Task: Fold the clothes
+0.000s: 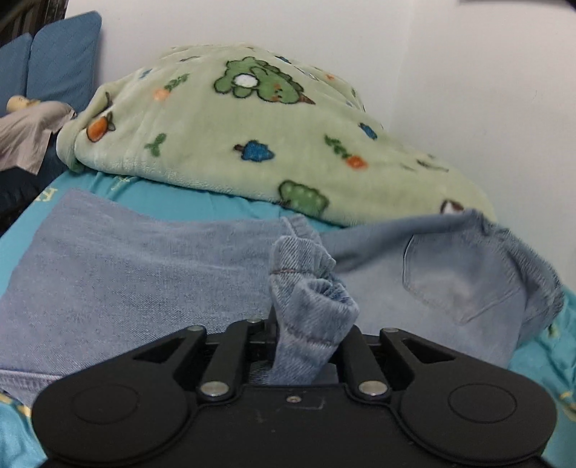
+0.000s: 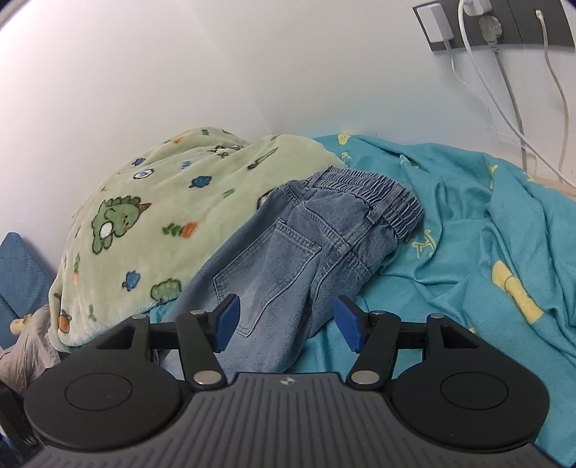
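Note:
Light blue jeans (image 1: 126,280) lie spread across the teal bedsheet (image 1: 230,205). A bunched hem of them (image 1: 309,288) stands up between the jaws of my left gripper (image 1: 306,334), which is shut on it; the cloth hides the pads. In the right wrist view the jeans (image 2: 288,244) show a back pocket (image 2: 266,266) and the elastic waistband (image 2: 370,194), which rests partly on the green blanket. My right gripper (image 2: 286,324) hovers low over the seat and upper leg. It is open, its blue pads (image 2: 226,324) apart and pressing on nothing.
A pale green fleece blanket (image 1: 234,136) with cartoon prints is heaped against the white wall behind the jeans. Blue cushions (image 1: 61,54) and a grey cloth (image 1: 25,133) sit at the far left. A socket strip with hanging cables (image 2: 486,28) is on the wall at right. The sheet (image 2: 468,252) is rumpled.

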Motion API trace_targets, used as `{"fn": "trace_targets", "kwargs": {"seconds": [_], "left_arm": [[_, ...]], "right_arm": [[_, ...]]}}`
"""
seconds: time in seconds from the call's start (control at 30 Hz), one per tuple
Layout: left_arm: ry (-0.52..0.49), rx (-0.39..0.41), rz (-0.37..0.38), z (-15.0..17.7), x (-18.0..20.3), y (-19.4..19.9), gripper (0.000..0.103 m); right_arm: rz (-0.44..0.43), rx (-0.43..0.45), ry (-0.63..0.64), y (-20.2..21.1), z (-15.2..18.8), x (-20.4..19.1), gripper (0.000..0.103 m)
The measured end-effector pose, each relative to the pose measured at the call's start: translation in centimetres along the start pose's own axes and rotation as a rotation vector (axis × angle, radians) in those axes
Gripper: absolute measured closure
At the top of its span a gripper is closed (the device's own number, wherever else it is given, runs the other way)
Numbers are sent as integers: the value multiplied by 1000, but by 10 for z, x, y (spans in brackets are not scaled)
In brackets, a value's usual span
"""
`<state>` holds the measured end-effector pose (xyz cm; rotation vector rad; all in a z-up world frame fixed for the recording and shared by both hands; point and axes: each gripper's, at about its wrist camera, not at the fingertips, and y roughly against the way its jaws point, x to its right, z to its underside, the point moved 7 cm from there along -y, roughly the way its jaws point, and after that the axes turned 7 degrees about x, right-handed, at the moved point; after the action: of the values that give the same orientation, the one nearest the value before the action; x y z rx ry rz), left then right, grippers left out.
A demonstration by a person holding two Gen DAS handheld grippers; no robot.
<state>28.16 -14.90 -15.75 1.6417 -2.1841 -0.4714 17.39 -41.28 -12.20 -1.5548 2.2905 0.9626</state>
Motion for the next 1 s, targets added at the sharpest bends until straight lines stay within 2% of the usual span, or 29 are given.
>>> {"fn": "trace_targets", "kwargs": {"seconds": [0.13,0.27,0.37,0.47,0.53,0.63,0.77,1.0], "left_arm": [[-29,-21,-3,4,2,14,68],[-19,-11,-24,-8,-5,43,64],[11,-3,-27,-17,-11,69,61],[45,25,-34,-27,-20,98,55],[78,35,-45,-31,-27,115,48],[74,43,-97,-34,-38,136,47],[120,14,-115,-33,-55,156,45],[100,52,-141,-30,-70,175,41]], "right_arm": [[-8,-2,11,-3,0,-1,42],[13,-4,86,-4,5,-6,42],[-14,-10,127,-2,10,-12,42],[-21,-5,179,0,12,-18,42],[-28,-5,190,2,13,-19,42],[-56,10,214,7,13,-23,42],[-99,27,248,14,15,-30,42],[-155,63,300,22,19,-45,42]]}}
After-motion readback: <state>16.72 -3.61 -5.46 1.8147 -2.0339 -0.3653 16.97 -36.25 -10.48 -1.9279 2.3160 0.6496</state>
